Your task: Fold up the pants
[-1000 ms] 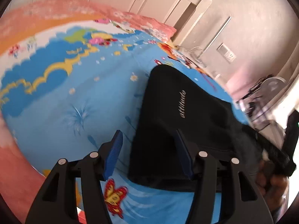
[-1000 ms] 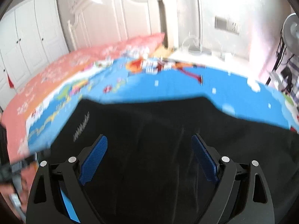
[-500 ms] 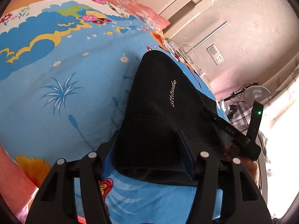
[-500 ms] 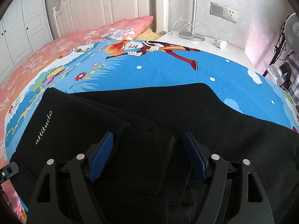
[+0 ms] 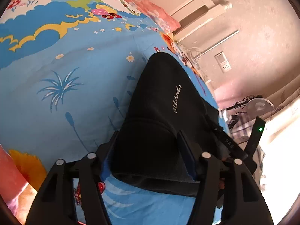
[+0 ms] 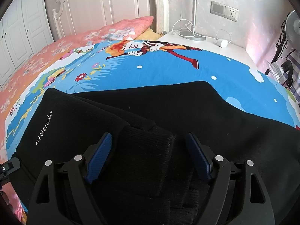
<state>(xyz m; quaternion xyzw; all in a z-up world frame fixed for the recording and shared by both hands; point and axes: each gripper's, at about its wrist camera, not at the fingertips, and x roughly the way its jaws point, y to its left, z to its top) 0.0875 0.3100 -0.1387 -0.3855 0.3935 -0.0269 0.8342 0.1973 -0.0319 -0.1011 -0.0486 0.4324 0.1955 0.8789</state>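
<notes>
**Two open grips at the near hem: where the fold could slip**

Left wrist view: the black pants (image 5: 165,101) lie on the cartoon-print bed sheet (image 5: 61,86), their near edge running between the spread fingers of the left gripper (image 5: 148,150). Cloth sits between the two pads, but the pads stand apart and are not pinching it. The right gripper's body shows at the right of this view.

In the right wrist view the right gripper (image 6: 150,155) is likewise spread, with a ribbed cuff or waistband flap (image 6: 148,150) lying between its fingers, unclamped. The pants stretch far and right across the sheet, the "attitude" lettering (image 6: 44,128) on the left panel.

Risks, as I judge them: the cloth is layered here, so a closing pad may catch only the top ply and the fold would come up lopsided. The fingers could also pinch the sheet beneath and drag it along. If the two grippers lift unevenly, the hem would skew and the fold wrinkle.
</notes>
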